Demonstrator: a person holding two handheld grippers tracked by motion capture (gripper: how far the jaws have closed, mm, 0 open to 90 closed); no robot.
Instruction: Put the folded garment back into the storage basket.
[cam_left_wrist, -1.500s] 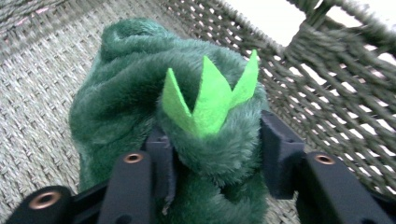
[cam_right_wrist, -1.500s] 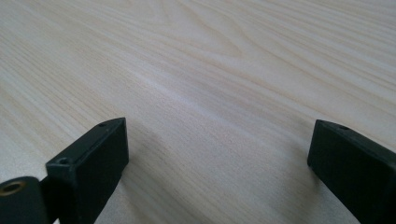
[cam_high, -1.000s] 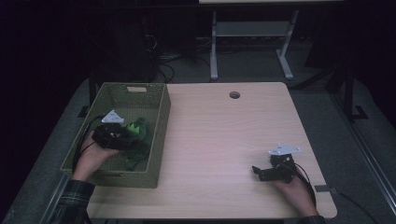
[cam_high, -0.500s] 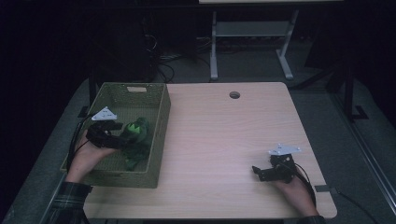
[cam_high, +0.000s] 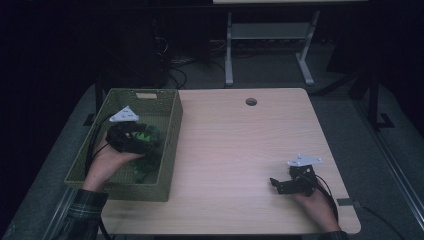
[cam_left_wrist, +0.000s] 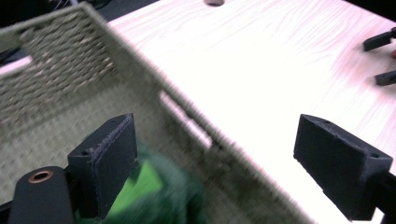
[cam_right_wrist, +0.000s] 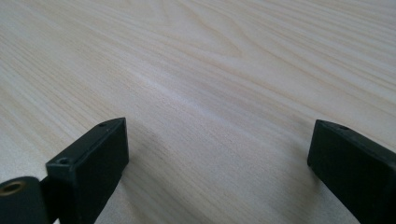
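Dropping looks done: green toy (cam_high: 145, 137) in basket (cam_high: 170, 145), left tool (cam_left_wrist: 233, 158) just spread; right tool (cam_high: 292, 184) spread, idle on counter (cam_high: 240, 145).

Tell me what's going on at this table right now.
A person holds a gripper in each hand at a wooden table. The left gripper hangs over a woven green basket at the table's left edge; its jaws have just been opening and now stand wide, with a green item lying in the basket below them, apparently let go. The right gripper rests open on bare tabletop near the right front corner.
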